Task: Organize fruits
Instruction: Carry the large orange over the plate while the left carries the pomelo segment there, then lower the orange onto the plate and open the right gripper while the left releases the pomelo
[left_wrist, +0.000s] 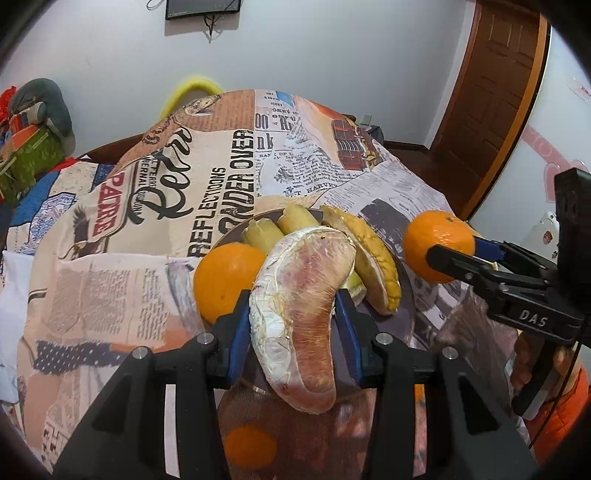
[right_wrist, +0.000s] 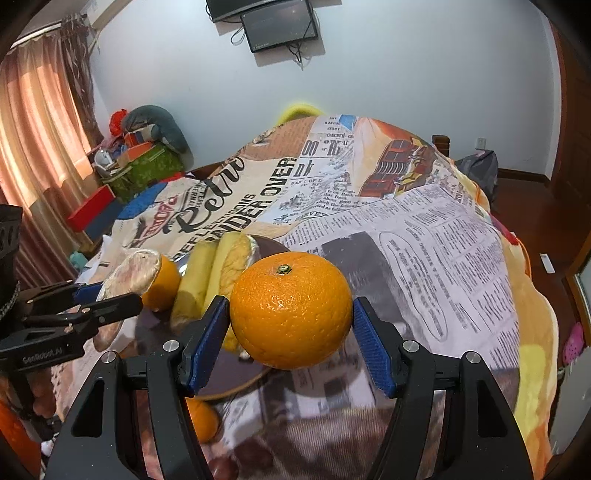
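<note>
My left gripper (left_wrist: 291, 314) is shut on a peeled pomelo segment (left_wrist: 299, 306), pink and white, held over the near edge of a dark plate (left_wrist: 406, 306). The plate holds an orange (left_wrist: 225, 280), pomelo peel pieces (left_wrist: 373, 254) and pale wedges (left_wrist: 262, 232). My right gripper (right_wrist: 291, 325) is shut on a large orange (right_wrist: 291, 310), held right of the plate (right_wrist: 236, 373); it shows in the left view (left_wrist: 436, 243). The left gripper with the segment shows at left in the right view (right_wrist: 129, 277).
The plate rests on a bed covered by a newspaper-print blanket (right_wrist: 424, 229). Another orange (left_wrist: 251, 446) lies on the blanket below the plate. Boxes and clutter (right_wrist: 140, 158) stand by the curtain at the left. A brown door (left_wrist: 491, 92) is at the right.
</note>
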